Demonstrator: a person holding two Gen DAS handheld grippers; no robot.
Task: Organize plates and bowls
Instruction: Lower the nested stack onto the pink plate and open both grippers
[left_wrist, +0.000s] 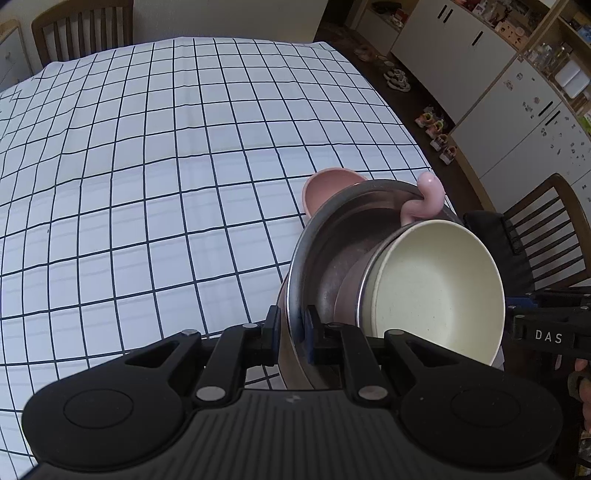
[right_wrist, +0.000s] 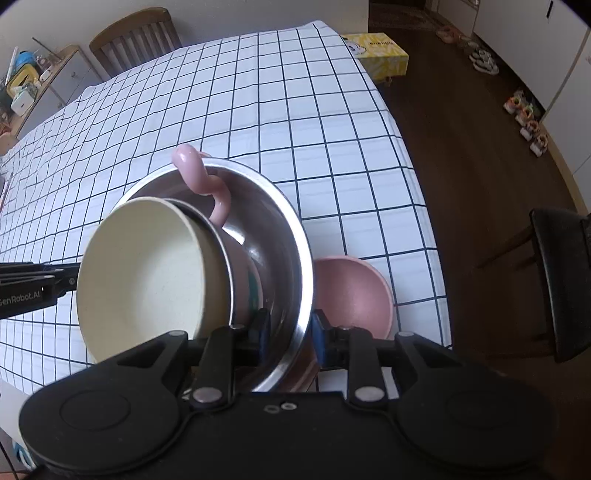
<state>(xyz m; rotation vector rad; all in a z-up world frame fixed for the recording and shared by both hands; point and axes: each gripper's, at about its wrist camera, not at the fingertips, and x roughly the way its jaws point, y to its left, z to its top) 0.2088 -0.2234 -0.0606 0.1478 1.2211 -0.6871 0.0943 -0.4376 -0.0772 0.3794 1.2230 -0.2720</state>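
Black linkage arms fill the bottom of both wrist views, and just beyond them each tool has its jaws closed narrow on the rim of the same steel bowl: the left gripper (left_wrist: 291, 325) pinches one side of the rim, the right gripper (right_wrist: 290, 332) the opposite side, one pad inside the wall and one outside. Between them the stainless steel bowl (left_wrist: 325, 236) appears tilted and seems to be lifted off the cloth, though its underside is hidden, so I cannot tell whether it still touches anything. Nested inside it is a cream bowl (left_wrist: 439, 284) with a metal outer shell, leaning toward the viewer, and behind that a pink curved handle (left_wrist: 424, 201) hooks up over the steel rim; what it belongs to is not clear. Just beside the steel bowl, on the tablecloth (left_wrist: 147, 147), sits a pink bowl (right_wrist: 351, 295), upright and empty, near the table's edge. By my judgement the steel bowl is stiff and light but slick, and the loose nested pieces can slide or clatter if the tilt grows, so the opposed rim grip should be kept level; the cream and pink bowls look chippable and are best taken by the rim wall. Farther off stand a wooden chair (left_wrist: 81, 29) and white cabinets (left_wrist: 517, 92), with shoes (left_wrist: 439, 136) lined along the floor.
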